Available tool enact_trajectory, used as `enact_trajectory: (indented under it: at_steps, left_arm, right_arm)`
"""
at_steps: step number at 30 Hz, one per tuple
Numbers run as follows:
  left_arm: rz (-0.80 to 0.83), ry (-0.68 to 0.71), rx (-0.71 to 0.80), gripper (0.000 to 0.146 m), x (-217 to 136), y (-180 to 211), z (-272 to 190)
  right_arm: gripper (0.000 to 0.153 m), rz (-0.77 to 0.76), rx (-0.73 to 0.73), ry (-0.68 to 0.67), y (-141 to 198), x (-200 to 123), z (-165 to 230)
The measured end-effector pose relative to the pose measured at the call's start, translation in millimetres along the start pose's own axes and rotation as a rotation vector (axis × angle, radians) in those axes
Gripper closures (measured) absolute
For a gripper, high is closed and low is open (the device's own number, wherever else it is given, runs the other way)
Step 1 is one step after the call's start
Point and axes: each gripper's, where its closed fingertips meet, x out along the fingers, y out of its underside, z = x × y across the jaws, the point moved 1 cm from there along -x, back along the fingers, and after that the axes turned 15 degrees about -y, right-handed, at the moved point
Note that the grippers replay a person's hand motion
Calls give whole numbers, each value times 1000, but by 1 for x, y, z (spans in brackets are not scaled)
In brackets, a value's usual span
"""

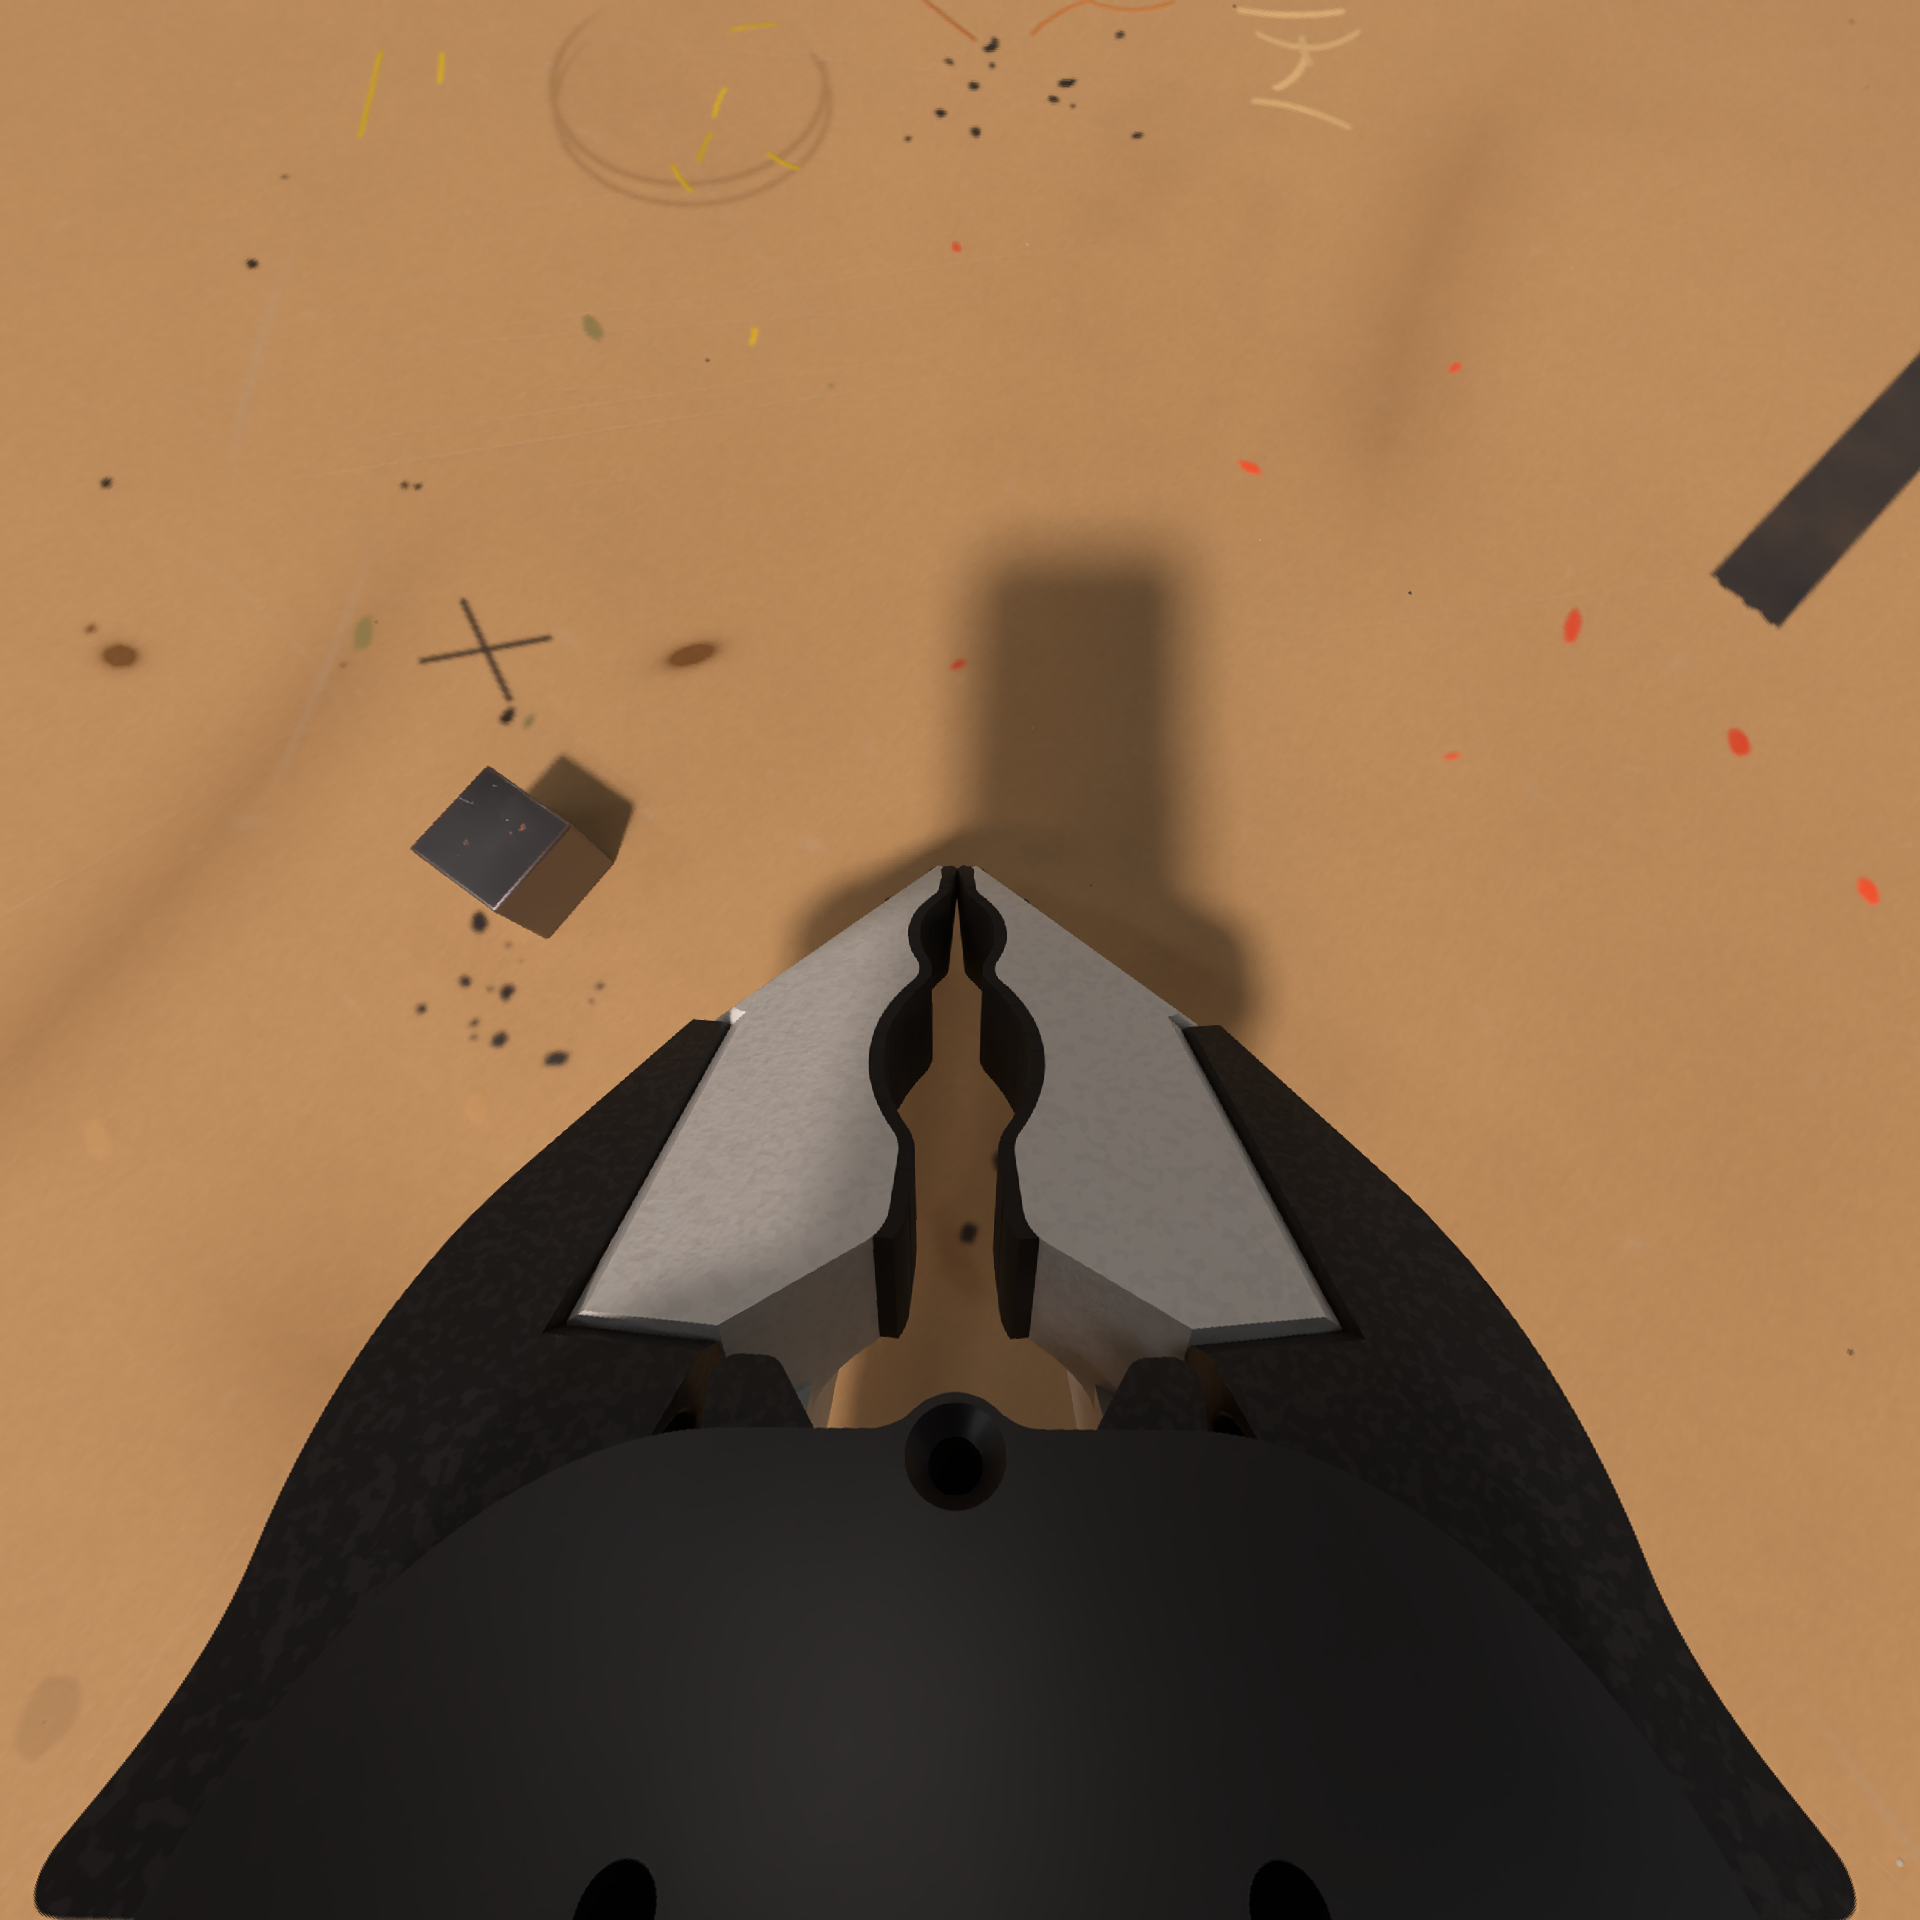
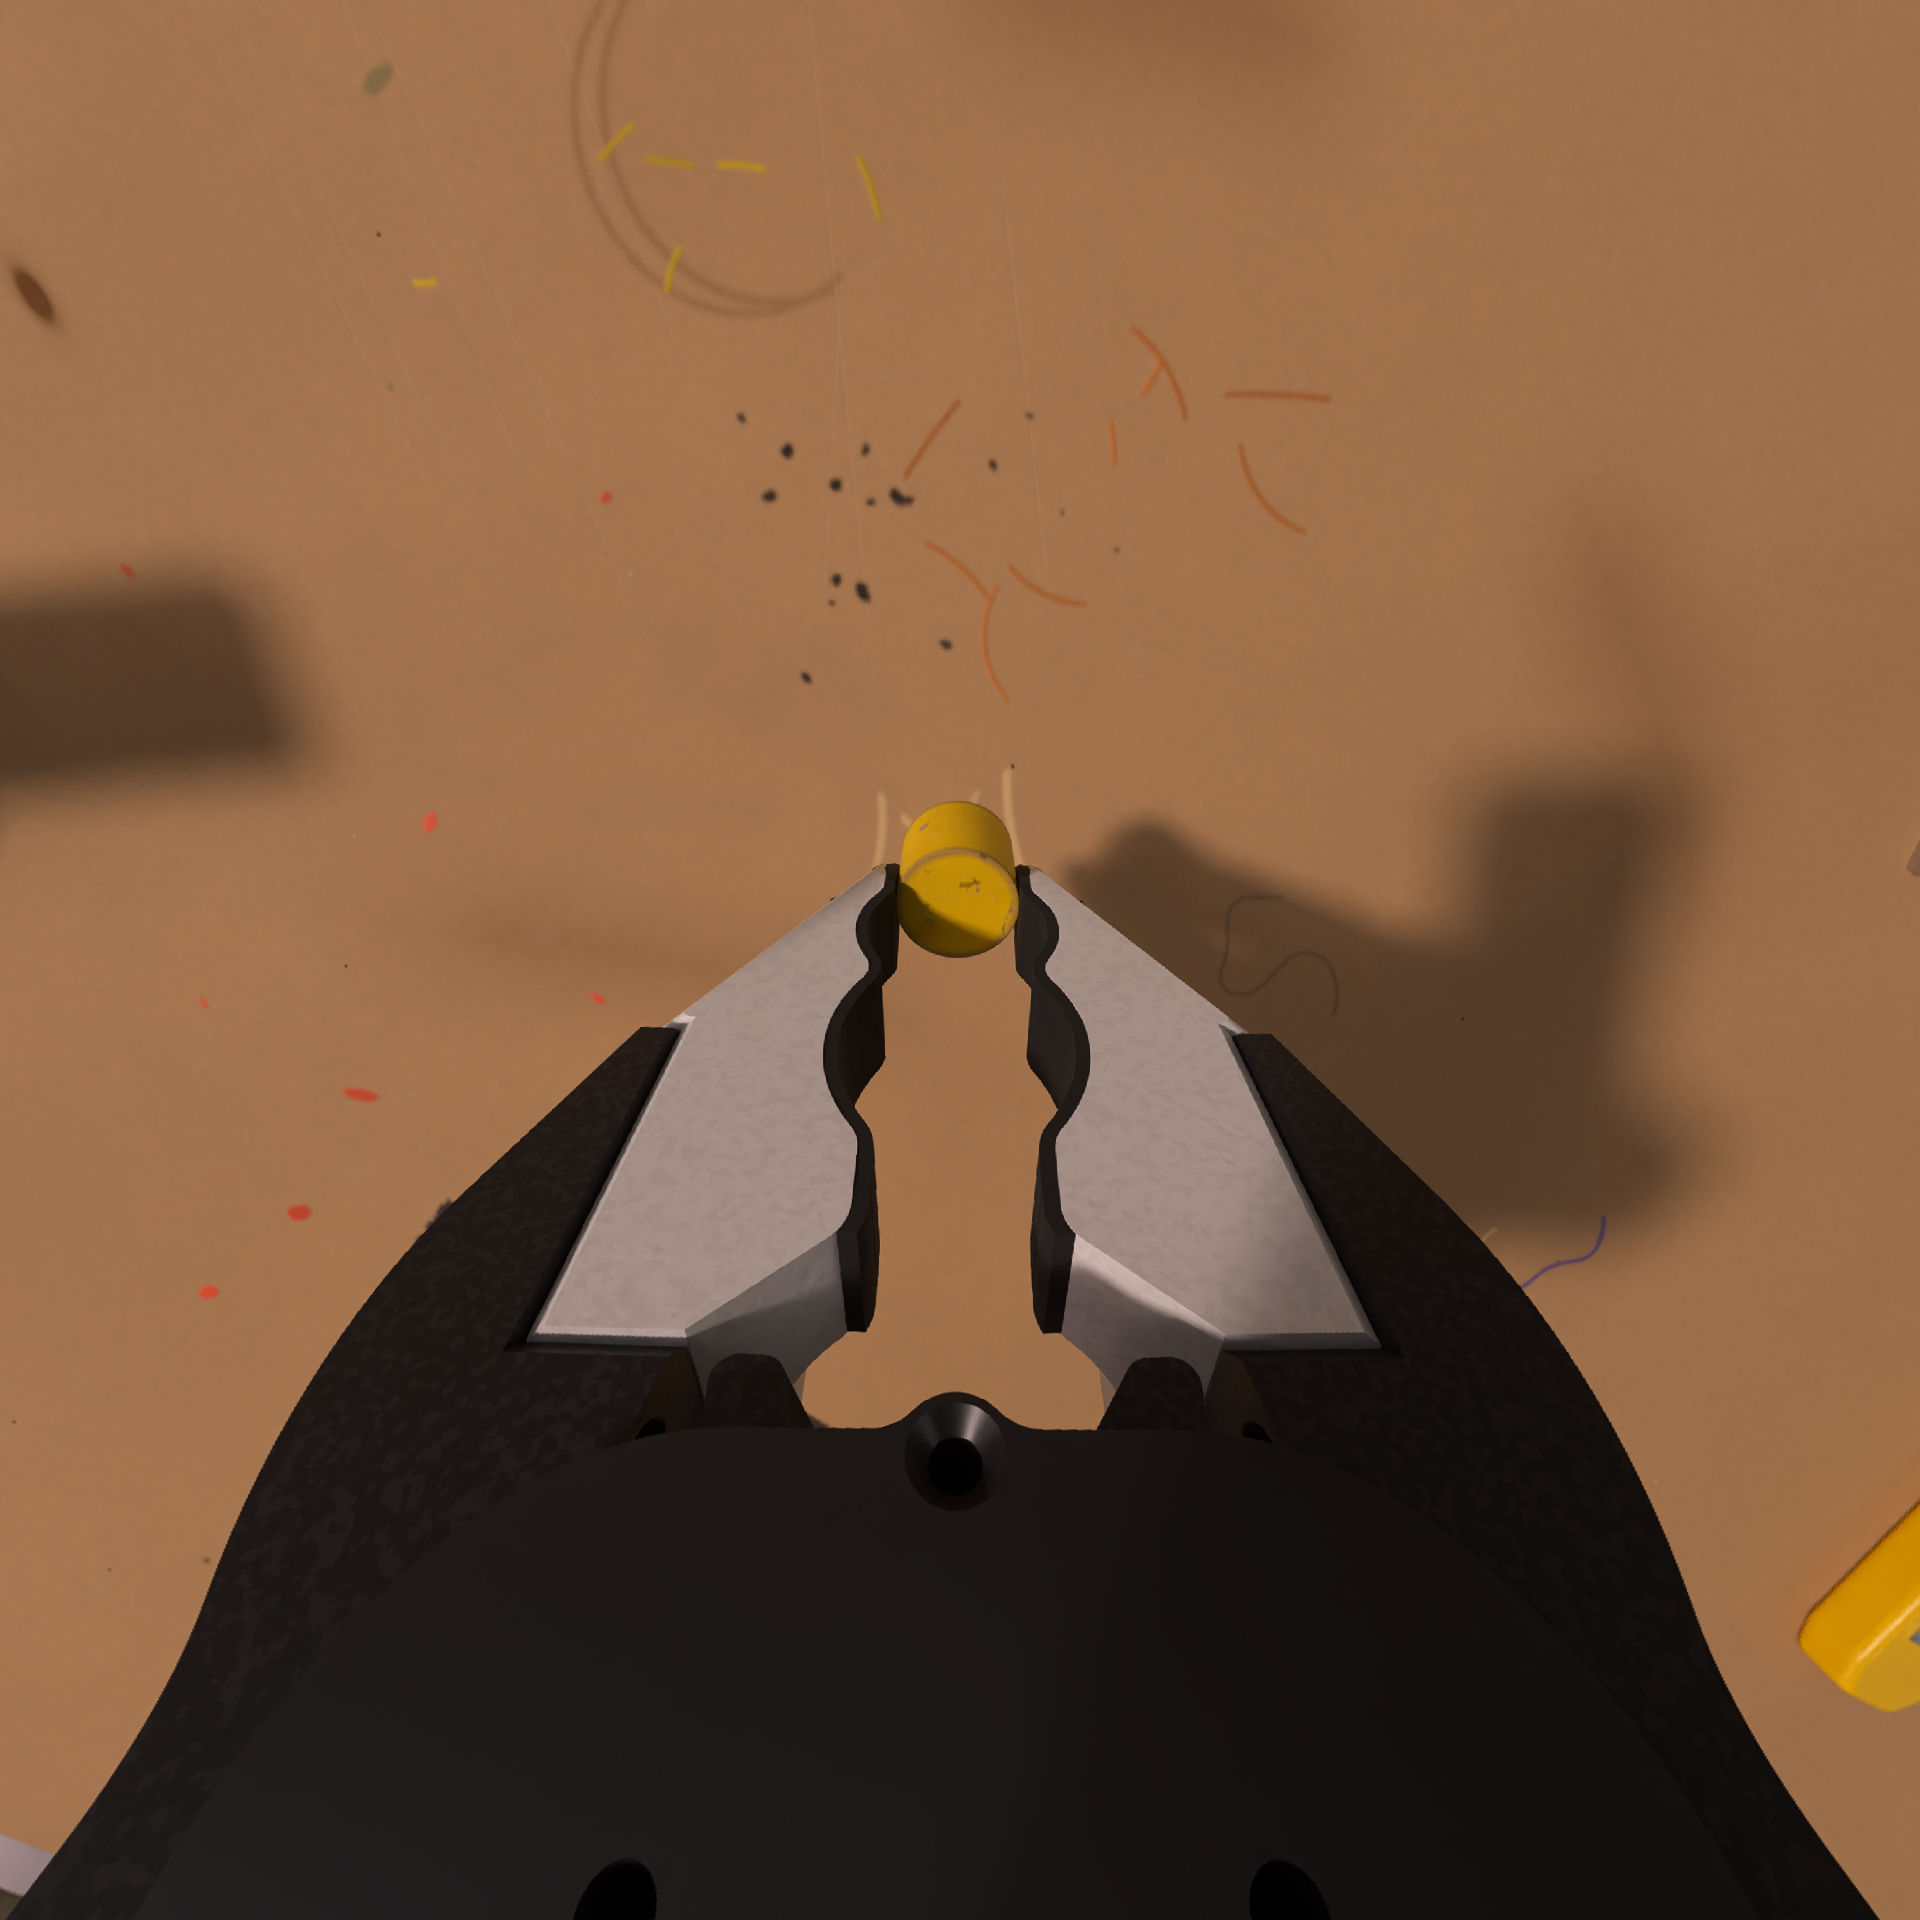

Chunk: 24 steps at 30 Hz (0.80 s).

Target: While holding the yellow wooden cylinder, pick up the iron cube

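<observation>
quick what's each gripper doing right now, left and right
Left gripper: closed, empty; the iron cube sits untouched on the table.
Right gripper: closed on the yellow wooden cylinder, held at the fingertips.

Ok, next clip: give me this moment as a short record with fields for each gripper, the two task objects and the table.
left gripper: shut, empty, fingertips together above the table
right gripper: shut on the yellow wooden cylinder, pinched at the fingertips
iron cube: resting on the table, ahead and to the left of the left gripper, untouched
table: tan, with paint flecks, scribbles and a dark tape strip
other: yellow object at the lower right edge of the right wrist view
task state: cylinder held, cube not yet picked
</observation>
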Motion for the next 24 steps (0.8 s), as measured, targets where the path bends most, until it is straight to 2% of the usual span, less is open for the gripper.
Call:
enact_trajectory:
  at_steps: [13, 24]
  left_arm:
    - [0, -2, 1, 146, 0, 0, 0]
    - [-1, 0, 5, 146, 0, 0, 0]
  right_arm:
    - [131, 11, 2, 21, 8, -2, 2]
    - [131, 14, 1, -37, 11, 2, 27]
